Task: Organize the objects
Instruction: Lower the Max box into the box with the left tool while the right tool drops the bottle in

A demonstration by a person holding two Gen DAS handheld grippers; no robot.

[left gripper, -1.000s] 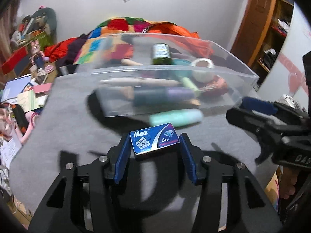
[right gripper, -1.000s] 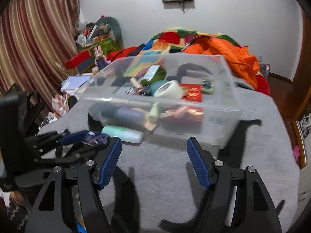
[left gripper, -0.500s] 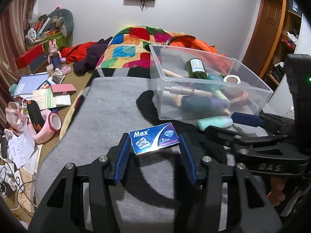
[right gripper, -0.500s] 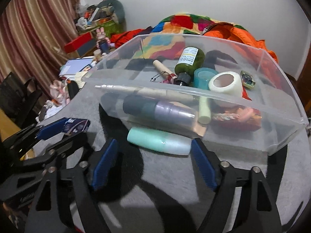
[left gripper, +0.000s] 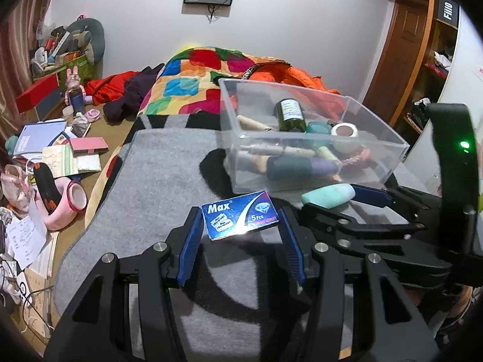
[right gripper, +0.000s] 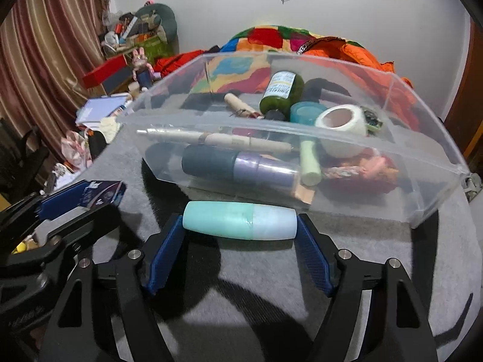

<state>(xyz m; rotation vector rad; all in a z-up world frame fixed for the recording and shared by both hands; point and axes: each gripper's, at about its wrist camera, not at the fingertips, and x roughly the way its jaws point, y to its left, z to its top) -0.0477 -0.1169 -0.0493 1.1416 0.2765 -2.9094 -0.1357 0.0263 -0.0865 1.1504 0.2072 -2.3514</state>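
- The left gripper (left gripper: 240, 224) is clamped on a blue "Max" blade box (left gripper: 240, 217), held above the grey mat (left gripper: 157, 187).
- The right gripper (right gripper: 240, 226) has just been closing; its blue pads (right gripper: 164, 256) meet both ends of a mint-green tube (right gripper: 240, 220) lying on the mat just before the bin.
- Beyond, the clear plastic bin (right gripper: 434, 193) holds a green bottle (right gripper: 282, 92), a white tape roll (right gripper: 341, 120) and other items.
- Farthest, a patchwork quilt (left gripper: 193, 87) covers the bed.

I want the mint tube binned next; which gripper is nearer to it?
Right. The right gripper straddles the mint tube, pads at its ends; the left gripper, gripping the blue box, sits beside it.
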